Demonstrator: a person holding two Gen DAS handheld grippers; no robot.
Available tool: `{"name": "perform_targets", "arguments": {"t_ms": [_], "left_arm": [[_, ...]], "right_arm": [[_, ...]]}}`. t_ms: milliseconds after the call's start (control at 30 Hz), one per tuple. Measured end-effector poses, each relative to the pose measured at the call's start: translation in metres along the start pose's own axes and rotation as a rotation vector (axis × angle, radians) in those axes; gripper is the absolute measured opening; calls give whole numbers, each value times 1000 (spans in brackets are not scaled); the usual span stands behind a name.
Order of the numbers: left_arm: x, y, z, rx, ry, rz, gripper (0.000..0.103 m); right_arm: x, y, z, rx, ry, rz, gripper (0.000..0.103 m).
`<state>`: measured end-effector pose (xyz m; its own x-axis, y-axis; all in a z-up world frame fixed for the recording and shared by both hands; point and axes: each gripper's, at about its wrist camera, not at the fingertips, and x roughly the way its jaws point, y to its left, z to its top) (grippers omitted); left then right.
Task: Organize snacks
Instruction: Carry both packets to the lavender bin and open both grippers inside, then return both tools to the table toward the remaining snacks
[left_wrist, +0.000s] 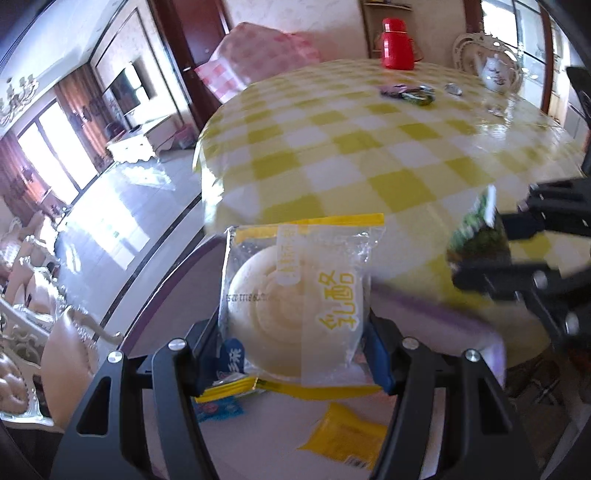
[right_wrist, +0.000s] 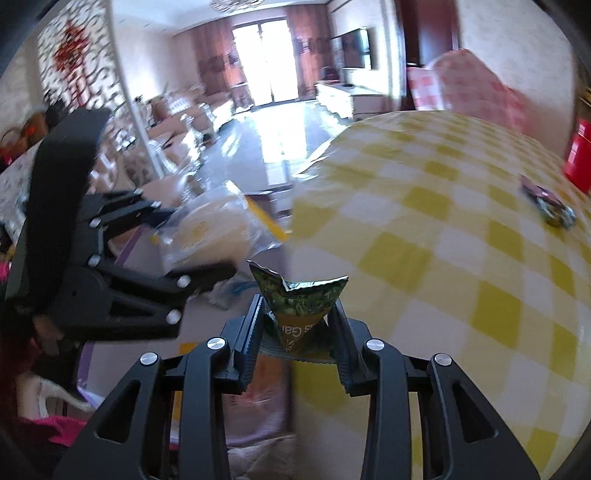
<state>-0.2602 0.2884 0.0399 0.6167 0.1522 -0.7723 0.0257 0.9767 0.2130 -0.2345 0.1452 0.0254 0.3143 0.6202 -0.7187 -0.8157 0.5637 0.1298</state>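
A wrapped pastry (left_wrist: 295, 306) is clamped in the left gripper (left_wrist: 295, 354), a green packet (right_wrist: 297, 306) in the right gripper (right_wrist: 295, 332); either could be dropped beside the box (left_wrist: 351, 424) if released early.

Left gripper (left_wrist: 295, 354) at six o'clock, its blue-padded fingers (left_wrist: 380, 363) clamped on a clear-wrapped round pastry (left_wrist: 295, 306) with yellow lettering. Beneath, a box (left_wrist: 424, 317) with purple edging, holding a yellow packet (left_wrist: 345, 435) and a blue packet (left_wrist: 218, 408). At three o'clock, right gripper (left_wrist: 476, 243) pinching a green packet (left_wrist: 476, 232). Beyond, round worktop (left_wrist: 369, 147) in yellow-and-white check. Near one o'clock: red bottle (left_wrist: 397, 44), scattered wrapped sweets (left_wrist: 410, 92), white teapot (left_wrist: 498, 72), blurred.
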Motion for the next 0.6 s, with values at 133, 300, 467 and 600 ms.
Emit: {"name": "perform_targets", "arguments": {"t_ms": [133, 300, 467, 600], "left_arm": [[0, 23, -12, -43, 21, 32, 65], [4, 40, -24, -65, 61, 58, 65], [7, 46, -26, -77, 70, 113, 80], [-1, 47, -13, -100, 20, 172, 97]], "right_arm": [[10, 29, -5, -64, 41, 65, 34], [19, 61, -14, -141, 73, 144, 35], [10, 83, -21, -233, 69, 248, 54], [-14, 64, -18, -205, -9, 206, 63]]}}
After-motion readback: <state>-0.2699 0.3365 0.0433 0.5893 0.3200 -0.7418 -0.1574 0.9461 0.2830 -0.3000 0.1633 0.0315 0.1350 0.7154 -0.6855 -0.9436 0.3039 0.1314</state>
